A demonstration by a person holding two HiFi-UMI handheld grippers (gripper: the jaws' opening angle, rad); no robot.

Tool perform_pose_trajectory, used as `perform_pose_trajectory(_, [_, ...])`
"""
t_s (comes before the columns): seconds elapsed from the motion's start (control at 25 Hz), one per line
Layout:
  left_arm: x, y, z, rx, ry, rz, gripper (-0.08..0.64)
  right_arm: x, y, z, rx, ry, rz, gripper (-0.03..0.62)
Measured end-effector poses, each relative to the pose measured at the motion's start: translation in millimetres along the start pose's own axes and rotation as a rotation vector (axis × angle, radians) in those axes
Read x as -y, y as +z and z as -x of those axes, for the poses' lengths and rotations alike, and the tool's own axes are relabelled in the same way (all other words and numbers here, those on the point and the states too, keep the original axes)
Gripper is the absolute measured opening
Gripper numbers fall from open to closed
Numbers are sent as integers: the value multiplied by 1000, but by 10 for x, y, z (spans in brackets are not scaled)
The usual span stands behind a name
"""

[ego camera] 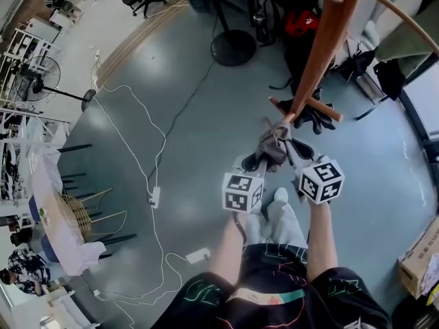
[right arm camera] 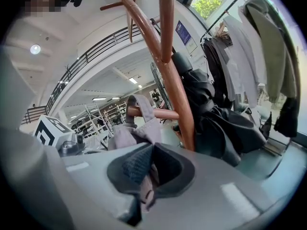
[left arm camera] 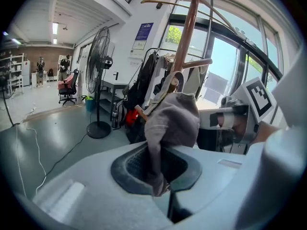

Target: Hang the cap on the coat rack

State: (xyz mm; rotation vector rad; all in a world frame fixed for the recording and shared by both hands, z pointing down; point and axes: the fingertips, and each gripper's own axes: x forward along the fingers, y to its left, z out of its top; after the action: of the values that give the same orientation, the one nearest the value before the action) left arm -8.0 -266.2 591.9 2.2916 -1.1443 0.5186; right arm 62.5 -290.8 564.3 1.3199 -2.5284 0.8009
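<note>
Right now both grippers pinch the soft grey fabric cap (ego camera: pixel 272 146) between them. My left gripper (left arm camera: pixel 158 178) has its jaws nearly together on a fold of the cloth, and my right gripper (right arm camera: pixel 146 176) is clamped narrowly on another edge. The cap sits just below the reddish-brown wooden coat rack (ego camera: pixel 322 53), its strap crossing 1 short horizontal peg (right arm camera: pixel 165 114) — hooked or merely in front, I cannot tell. Black clothing (right arm camera: pixel 216 119) hangs on the pole's far side.
</note>
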Motion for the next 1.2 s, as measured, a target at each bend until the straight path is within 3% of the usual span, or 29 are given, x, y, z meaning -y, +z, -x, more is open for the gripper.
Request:
perform_pose_trajectory(0.36, [122, -77, -294, -19, 3, 41, 29, 342, -97, 25, 0, 5, -74, 9])
perform_pose_trajectory(0.88, [209, -146, -615, -31, 58, 85, 32, 686, -79, 96, -30, -21, -84, 9])
perform_pose_trajectory(1.08, [273, -238, -619, -49, 46, 92, 204, 742, -93, 82, -41, -59, -117, 26])
perform_pose_trajectory(1.2, [218, -205, -536, -32, 69, 88, 242, 742, -91, 97, -36, -76, -128, 38])
